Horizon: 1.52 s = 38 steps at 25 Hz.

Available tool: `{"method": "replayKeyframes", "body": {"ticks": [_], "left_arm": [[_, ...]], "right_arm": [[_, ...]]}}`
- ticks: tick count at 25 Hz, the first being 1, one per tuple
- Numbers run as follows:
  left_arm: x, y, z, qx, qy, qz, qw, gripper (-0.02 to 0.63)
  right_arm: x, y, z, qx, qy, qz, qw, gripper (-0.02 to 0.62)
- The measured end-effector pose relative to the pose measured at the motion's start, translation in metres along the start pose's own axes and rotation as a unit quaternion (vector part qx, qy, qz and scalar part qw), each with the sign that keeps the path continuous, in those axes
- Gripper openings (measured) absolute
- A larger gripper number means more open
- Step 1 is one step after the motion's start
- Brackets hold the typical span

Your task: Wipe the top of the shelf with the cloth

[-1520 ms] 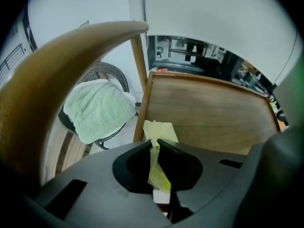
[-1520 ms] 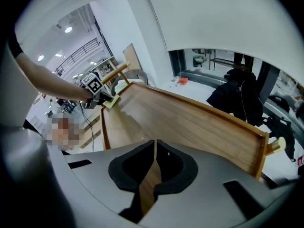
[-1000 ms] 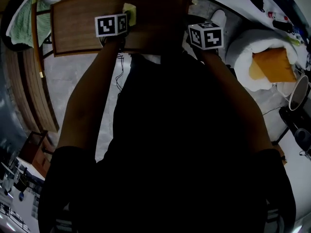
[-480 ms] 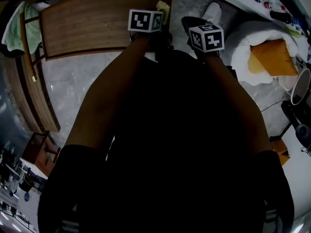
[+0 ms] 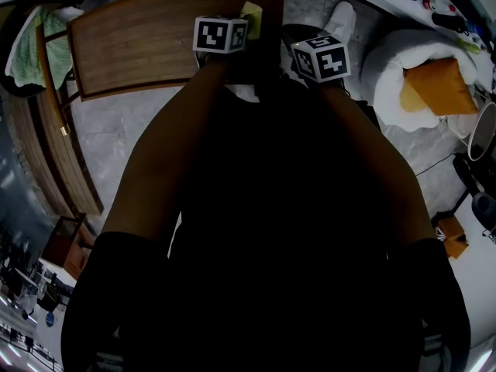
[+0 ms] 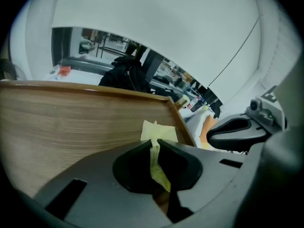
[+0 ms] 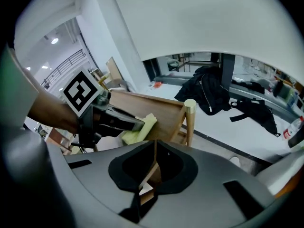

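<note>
The wooden shelf top (image 5: 139,45) runs across the top of the head view. A yellow cloth (image 5: 251,10) lies on it near its right end. My left gripper (image 5: 242,23) is shut on that cloth. In the left gripper view a strip of the cloth (image 6: 159,129) is pinched between the jaws and spreads onto the shelf top (image 6: 71,122). My right gripper (image 5: 301,37) hangs just off the shelf's right end, jaws shut with nothing in them. The right gripper view shows its own jaws (image 7: 154,148), the left gripper's fingers (image 7: 118,120) and the cloth (image 7: 140,127).
A gold-capped post (image 7: 190,103) marks the shelf's right corner. A green towel (image 5: 31,45) hangs on a rack at the far left. White bedding with an orange cushion (image 5: 438,84) and a round mirror (image 5: 482,142) lie to the right. A black jacket (image 7: 209,96) lies beyond.
My left gripper has dragged the cloth from the middle of the shelf top to its right end, then back a little to the left. The right gripper has barely moved.
</note>
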State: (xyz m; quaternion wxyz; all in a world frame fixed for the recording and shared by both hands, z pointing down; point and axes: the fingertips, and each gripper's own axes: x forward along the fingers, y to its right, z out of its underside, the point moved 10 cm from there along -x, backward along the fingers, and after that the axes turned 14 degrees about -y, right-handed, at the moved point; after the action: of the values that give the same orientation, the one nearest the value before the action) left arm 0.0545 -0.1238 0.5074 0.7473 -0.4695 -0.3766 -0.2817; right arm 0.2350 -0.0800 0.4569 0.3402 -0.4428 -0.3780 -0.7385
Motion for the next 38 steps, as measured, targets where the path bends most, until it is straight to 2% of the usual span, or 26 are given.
{"method": "replayKeyframes", "body": {"ticks": [15,23,32,38], "left_arm": [[-0.111,-0.17,0.072,-0.048,0.014,-0.075,0.9959,0.028],[-0.162,-0.249,0.095,-0.066,0.018,-0.108,0.9917,0.028],[-0.203,-0.31,0.112,-0.103,0.03,-0.149,0.983,0.028],[-0.224,-0.338,0.12,-0.128,0.024,-0.209,0.9692,0.028]], "right_arm": [[0.046,-0.099,-0.057,-0.04,-0.006,-0.009,0.999,0.028],[0.062,-0.139,-0.067,-0.045,-0.015,-0.006,0.999,0.028],[0.071,-0.155,-0.06,-0.036,-0.024,0.001,0.999,0.028],[0.071,-0.16,-0.058,-0.034,-0.026,0.0,0.999,0.028]]}}
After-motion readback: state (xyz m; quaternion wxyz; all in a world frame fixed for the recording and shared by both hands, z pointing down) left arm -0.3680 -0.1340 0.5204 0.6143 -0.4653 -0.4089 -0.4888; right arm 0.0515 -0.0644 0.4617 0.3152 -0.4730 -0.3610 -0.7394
